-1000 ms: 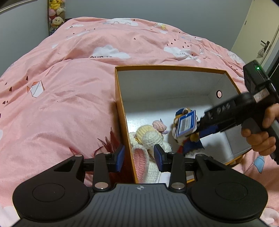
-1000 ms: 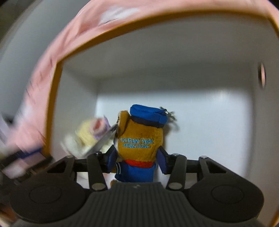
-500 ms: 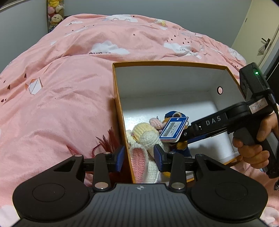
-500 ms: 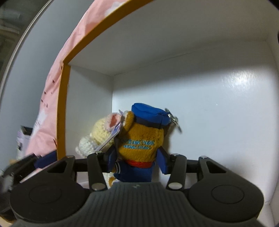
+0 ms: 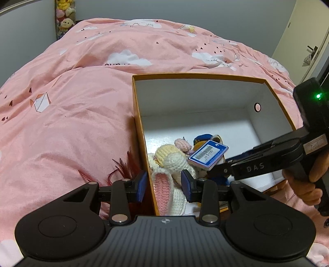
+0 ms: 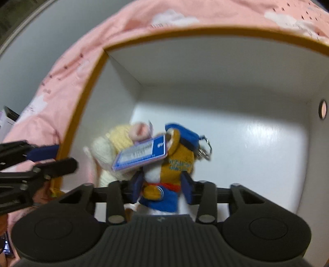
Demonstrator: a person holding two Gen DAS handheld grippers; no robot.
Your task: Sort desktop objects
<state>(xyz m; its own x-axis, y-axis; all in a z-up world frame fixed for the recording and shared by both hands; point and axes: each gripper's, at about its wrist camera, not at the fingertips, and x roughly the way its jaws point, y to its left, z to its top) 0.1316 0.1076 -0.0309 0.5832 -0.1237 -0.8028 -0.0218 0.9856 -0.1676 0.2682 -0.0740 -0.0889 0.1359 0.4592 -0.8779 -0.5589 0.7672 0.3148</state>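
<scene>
An orange box (image 5: 137, 115) with a white inside sits on a bed covered by a pink duvet (image 5: 72, 115) printed with clouds. The right claw (image 6: 162, 188) reaches down into the box and grips a small plush bear (image 6: 174, 164) across its body; the bear wears a blue cap and blue trousers with a red band at the waist, and pale blue lettering runs across its orange back, too blurred here to read. A metal key ring (image 6: 204, 151) hangs from the cap, and a blue and white tag (image 6: 139, 155) with a barcode sticks out to the bear's left. Just beside the bear, toward the box's left wall, lies a crocheted rabbit (image 5: 170, 162) in cream and yellow with a pink-lined ear, touching or nearly touching the bear. The left claw (image 5: 163, 185) hangs at the near left corner of the box with its jaws apart and nothing between them, one finger outside the wall and one over the rabbit. A tuft of dark red feathers (image 5: 125, 166) lies on the duvet against the outside of the box wall, close to the left claw. A round hole (image 5: 257, 107) pierces the box's right wall. Soft toys (image 5: 64, 18) are stacked at the head of the bed.
</scene>
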